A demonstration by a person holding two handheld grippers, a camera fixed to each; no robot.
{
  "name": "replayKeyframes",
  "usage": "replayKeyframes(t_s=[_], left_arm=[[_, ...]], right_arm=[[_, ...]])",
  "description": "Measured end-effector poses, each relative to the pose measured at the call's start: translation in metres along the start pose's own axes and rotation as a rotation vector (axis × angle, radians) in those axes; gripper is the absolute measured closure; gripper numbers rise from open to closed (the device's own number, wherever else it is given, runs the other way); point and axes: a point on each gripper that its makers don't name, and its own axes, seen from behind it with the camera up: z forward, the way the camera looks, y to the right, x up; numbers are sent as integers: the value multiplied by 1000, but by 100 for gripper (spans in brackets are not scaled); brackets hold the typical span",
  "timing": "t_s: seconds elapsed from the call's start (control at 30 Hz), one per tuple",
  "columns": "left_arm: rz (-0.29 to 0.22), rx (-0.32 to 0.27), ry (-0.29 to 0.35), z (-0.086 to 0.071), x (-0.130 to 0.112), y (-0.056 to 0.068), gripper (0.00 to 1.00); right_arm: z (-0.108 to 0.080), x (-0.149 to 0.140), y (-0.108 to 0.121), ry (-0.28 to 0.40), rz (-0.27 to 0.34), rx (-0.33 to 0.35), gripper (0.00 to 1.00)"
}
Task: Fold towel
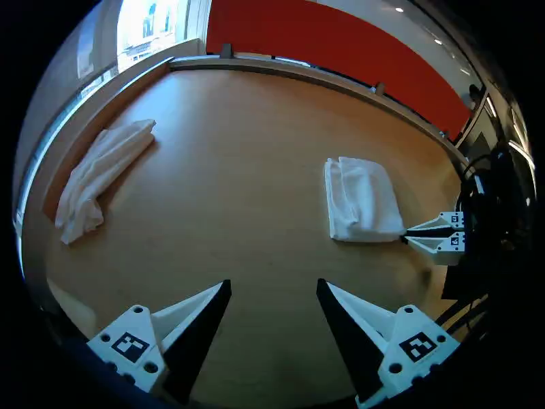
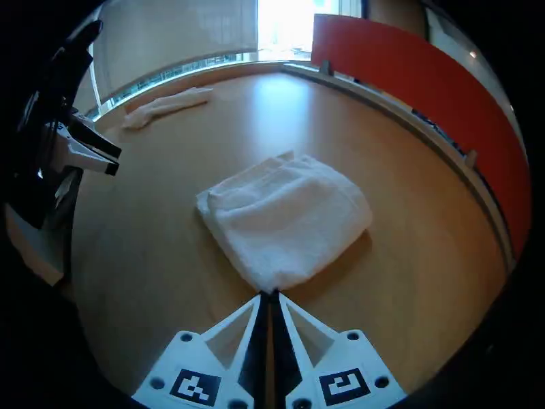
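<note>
— How is the left gripper (image 1: 273, 283) sitting?
— It is hovering over the bench (image 1: 238, 136) with its fingers spread wide, holding nothing. Each finger is carrying one black-and-white square marker (image 1: 131, 346).
— And the right gripper (image 2: 270, 294)?
— Its fingers are pressing together, and the tips are touching the near corner of the folded towel (image 2: 289, 215). Whether cloth is caught between them cannot be told. It is wearing two such markers as well.
— Where is that towel lying?
— Flat on the bench, around the middle.
— How many towels is the bench carrying?
— Two. The second towel (image 1: 102, 174), loosely bunched, is lying well apart, near the window edge. One red panel (image 1: 327, 41) is running along the far side.
</note>
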Motion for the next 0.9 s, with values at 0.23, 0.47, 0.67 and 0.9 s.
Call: replayKeyframes(t_s=[0.23,0.47,0.67,0.9], left_arm=[[0,-7,7,0,3,2,7],[8,-10,16,-2,6,5,7],[8,-16,28,-4,12,8,7],[14,-20,46,-6,20,11,7]], right_arm=[[-13,30,8,46,-37,-13,97],[-31,73,20,113,-76,-36,97],[-49,111,29,177,-99,-52,97],[-72,142,38,229,-119,-68,97]])
